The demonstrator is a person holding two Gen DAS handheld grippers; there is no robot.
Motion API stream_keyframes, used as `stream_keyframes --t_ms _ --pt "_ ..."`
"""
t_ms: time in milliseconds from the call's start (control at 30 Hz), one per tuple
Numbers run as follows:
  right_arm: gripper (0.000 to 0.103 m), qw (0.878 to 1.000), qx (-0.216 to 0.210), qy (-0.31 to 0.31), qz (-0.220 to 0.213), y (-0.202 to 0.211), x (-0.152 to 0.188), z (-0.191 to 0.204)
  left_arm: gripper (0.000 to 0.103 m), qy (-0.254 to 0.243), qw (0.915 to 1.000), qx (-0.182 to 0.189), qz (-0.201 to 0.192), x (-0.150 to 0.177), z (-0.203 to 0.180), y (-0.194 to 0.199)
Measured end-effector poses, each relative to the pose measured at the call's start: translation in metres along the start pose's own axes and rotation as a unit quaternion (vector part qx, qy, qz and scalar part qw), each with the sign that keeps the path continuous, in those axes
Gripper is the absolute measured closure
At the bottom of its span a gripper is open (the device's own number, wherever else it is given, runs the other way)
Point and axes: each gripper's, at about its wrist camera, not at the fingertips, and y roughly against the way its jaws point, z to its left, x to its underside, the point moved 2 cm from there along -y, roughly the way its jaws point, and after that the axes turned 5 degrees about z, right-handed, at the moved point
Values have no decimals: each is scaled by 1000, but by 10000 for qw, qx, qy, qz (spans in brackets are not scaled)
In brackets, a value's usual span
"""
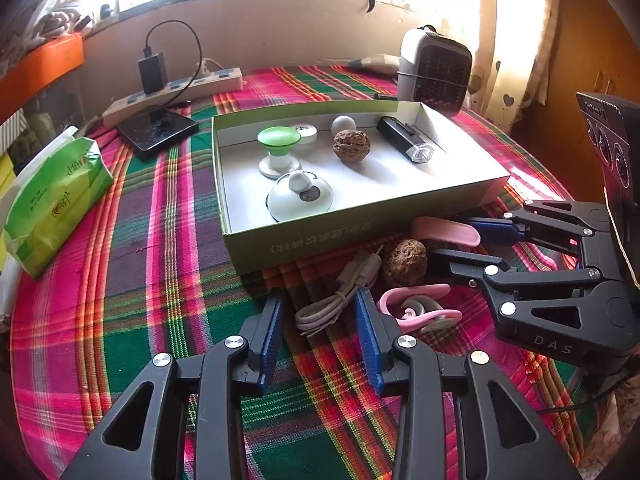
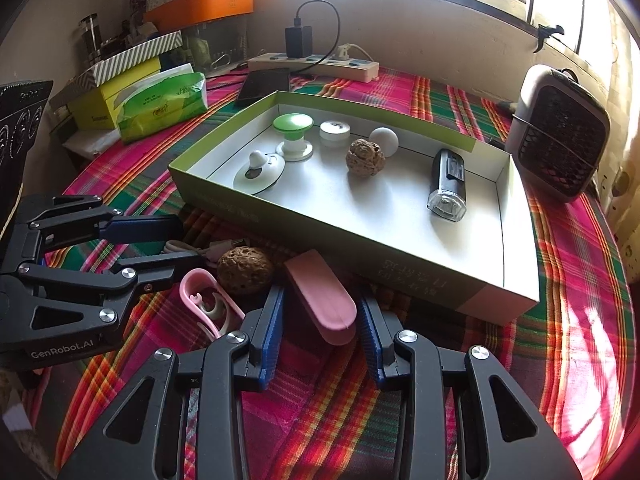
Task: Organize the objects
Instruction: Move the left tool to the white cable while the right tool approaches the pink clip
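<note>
Left gripper (image 2: 176,240) marked "GenRobot.AI", fingers spread around grey cable (image 1: 340,300). Right gripper (image 2: 320,316), "DAS" on its body, fingers apart beside pink case (image 2: 324,300). Both lie on plaid tabletop (image 1: 160,280) before green box (image 1: 320,236).

1. Box (image 2: 400,276): open, shallow, green-sided, holding walnut (image 2: 365,158), flashlight (image 2: 447,186), white ball (image 2: 384,141).
2. Loose in front of it on the cloth: second walnut (image 2: 245,270), pink case (image 2: 322,296), grey cable (image 1: 340,296), pink clip (image 2: 208,300).

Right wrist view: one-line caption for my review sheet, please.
Right gripper, jaws open around a pink case on the plaid cloth, before a partly filled box.
</note>
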Motion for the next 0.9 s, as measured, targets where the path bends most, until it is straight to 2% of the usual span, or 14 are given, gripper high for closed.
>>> stream_keyframes --t_ms 100,300,500,900 --pt "76 10000 7 -72 -15 1 0 -3 79 70 9999 -78 -18 0 2 0" --pt "84 9999 79 -98 -57 3 1 -3 79 238 9997 -39 -49 2 6 1" --pt "84 9995 73 -279 -90 6 3 -7 86 449 9990 33 -62 8 11 5" --pt "84 9986 92 -524 -41 15 19 -10 90 588 9982 38 -65 24 7 15"
